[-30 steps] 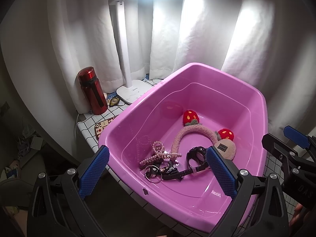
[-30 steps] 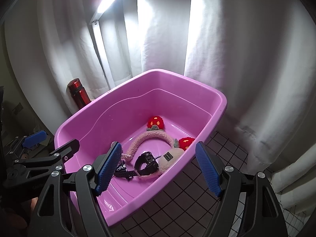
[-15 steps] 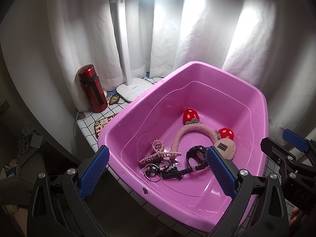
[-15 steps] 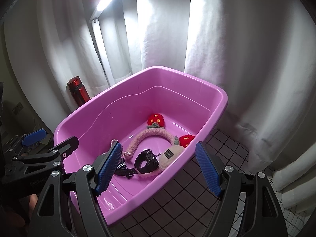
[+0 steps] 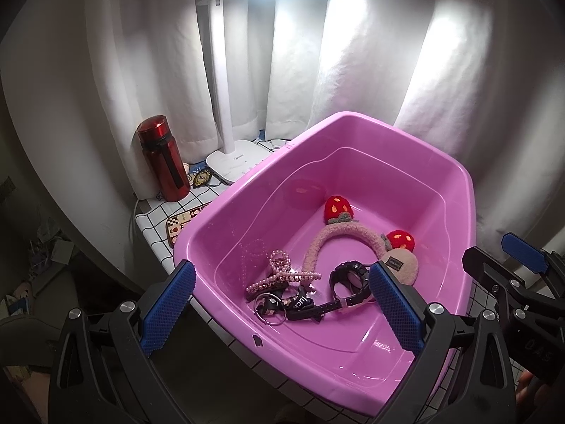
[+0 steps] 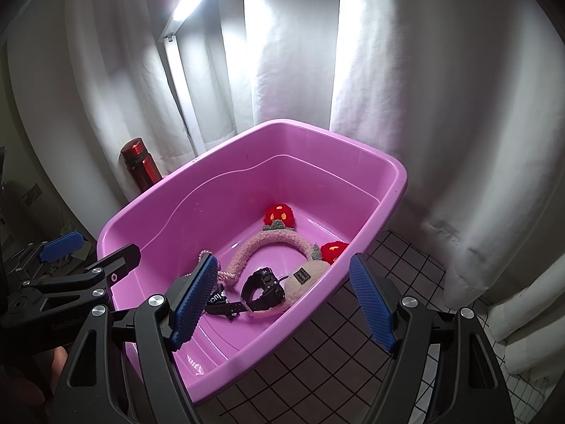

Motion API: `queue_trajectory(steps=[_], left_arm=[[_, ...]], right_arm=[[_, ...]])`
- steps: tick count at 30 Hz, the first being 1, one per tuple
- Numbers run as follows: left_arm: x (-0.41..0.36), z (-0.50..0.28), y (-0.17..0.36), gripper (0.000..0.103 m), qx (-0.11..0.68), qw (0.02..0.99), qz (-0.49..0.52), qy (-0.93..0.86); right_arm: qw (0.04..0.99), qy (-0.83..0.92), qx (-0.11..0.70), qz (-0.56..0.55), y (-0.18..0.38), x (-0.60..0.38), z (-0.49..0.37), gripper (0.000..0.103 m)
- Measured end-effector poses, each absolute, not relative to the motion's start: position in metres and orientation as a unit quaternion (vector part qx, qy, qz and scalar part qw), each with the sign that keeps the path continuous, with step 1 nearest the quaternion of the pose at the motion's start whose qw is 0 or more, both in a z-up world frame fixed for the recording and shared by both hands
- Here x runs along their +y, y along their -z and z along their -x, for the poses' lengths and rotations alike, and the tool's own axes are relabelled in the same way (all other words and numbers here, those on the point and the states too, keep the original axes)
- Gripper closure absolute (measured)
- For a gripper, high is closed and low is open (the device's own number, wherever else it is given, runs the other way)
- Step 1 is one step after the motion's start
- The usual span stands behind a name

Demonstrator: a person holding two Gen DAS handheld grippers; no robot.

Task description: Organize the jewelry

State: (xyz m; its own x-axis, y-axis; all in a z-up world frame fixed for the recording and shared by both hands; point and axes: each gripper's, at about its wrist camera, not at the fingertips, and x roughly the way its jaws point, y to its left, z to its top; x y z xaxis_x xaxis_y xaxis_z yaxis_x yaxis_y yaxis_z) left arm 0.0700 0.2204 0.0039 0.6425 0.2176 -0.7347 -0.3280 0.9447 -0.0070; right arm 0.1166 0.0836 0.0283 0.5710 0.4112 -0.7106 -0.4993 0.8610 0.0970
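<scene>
A pink plastic tub [image 5: 455,176] [image 6: 395,176] stands on a tiled table. In it lie a fuzzy pink headband with red strawberries [image 5: 339,233] [image 6: 272,238], a black watch [image 5: 348,279] [image 6: 263,288], a pearl hair clip [image 5: 279,275], a key ring with a black tag [image 5: 273,305] and a clear bead necklace [image 5: 252,251]. My left gripper [image 5: 280,309] is open and empty above the tub's near rim. My right gripper [image 6: 282,300] is open and empty above the tub's near right corner.
A red bottle [image 5: 162,159] [image 6: 139,162] stands left of the tub by the white curtain. A white desk lamp [image 5: 233,166] stands behind it. A small patterned card [image 5: 180,224] lies by the tub's left rim. Dark tiled surface [image 6: 370,364] lies right of the tub.
Both grippers have drifted slightly back and up from the tub, both still open. The jewelry in the tub has not moved.
</scene>
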Motion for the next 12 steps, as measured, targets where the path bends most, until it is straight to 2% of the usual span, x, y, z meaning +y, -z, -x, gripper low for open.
queue_trajectory(steps=[12], left_arm=[[0.222, -0.0717, -0.0042, 0.006, 0.4, 0.901, 0.069, -0.157]], right_arm=[[0.885, -0.256, 0.384, 0.056, -0.029, 0.0848, -0.1162, 0.029]])
